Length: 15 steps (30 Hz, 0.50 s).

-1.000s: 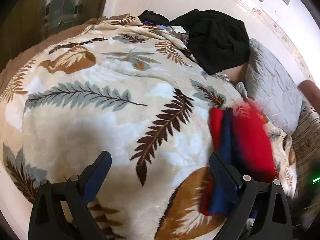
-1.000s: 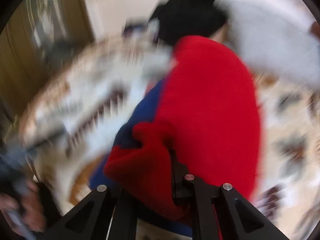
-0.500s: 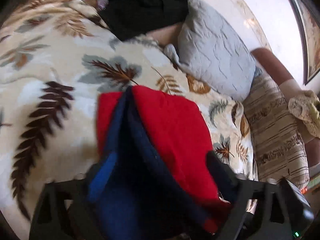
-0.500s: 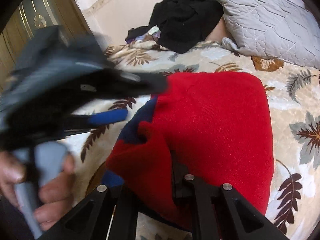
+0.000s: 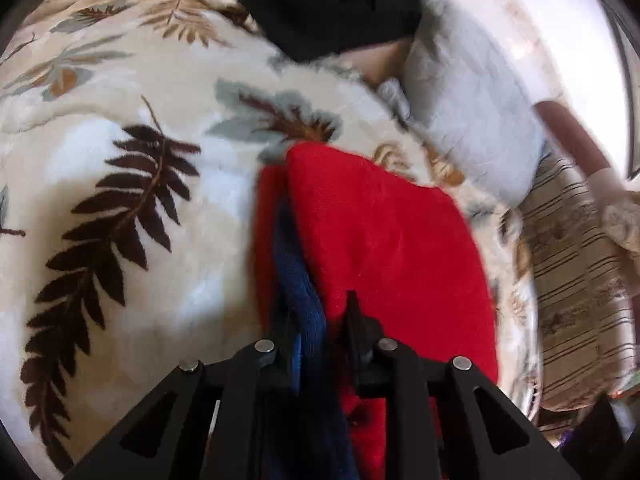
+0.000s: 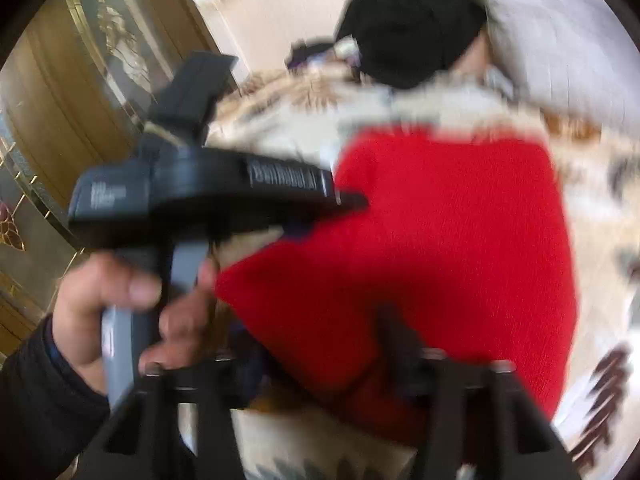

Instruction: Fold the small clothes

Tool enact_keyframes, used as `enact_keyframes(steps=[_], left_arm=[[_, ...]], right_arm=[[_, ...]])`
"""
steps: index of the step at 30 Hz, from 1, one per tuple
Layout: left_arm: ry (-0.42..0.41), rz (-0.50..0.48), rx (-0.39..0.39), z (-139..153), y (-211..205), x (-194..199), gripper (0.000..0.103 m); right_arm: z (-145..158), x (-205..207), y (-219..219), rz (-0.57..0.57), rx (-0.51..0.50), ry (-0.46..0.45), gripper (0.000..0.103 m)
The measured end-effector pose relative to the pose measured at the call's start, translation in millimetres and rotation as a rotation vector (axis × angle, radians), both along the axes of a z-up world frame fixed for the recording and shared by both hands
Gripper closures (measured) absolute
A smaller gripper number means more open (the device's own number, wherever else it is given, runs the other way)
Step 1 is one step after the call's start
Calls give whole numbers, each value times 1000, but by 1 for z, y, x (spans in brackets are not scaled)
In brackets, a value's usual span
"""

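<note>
Both fingers of the left gripper [image 5: 322, 330] stand close together and pinch the near edge of the folded red and blue garment [image 5: 384, 240], with a fold of its blue layer caught between them. Fingers of the right gripper [image 6: 316, 364] stand wider, with the near corner of the same garment [image 6: 452, 240] lying in the gap; that view is blurred, and whether they press the cloth cannot be told. Garment lies flat on the leaf-print blanket [image 5: 132, 200], red panel uppermost, blue layer showing along its left edge in the left wrist view. Right wrist view also shows the left gripper's body [image 6: 208, 192] side-on, reaching in from the left, its tip touching the garment's left edge, with the person's left hand [image 6: 116, 312] wrapped around its grey handle. Beyond the garment, a black garment [image 5: 336, 4] is heaped at the far side of the blanket, touching a grey quilted pillow [image 5: 476, 120]. A striped cushion [image 5: 576, 280] lies to the right of the blanket, below the pillow in the left wrist view. A gilded wooden panel [image 6: 80, 92] stands at the left of the right wrist view.
</note>
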State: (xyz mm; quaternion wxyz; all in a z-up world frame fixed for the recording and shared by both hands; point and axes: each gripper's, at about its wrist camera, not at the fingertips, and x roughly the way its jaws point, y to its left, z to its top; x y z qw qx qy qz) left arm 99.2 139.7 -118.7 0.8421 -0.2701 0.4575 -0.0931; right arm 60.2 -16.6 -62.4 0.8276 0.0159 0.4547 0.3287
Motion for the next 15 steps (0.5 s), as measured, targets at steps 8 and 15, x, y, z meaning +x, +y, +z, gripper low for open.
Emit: enact_keyframes(steps=[8, 15], left_arm=[[-99, 39, 67, 50, -5, -39, 74], [-105, -24, 243, 48, -45, -77, 54]], right_arm=[[26, -27, -53, -68, 99, -20, 41], [22, -46, -87, -154, 147, 5, 38]])
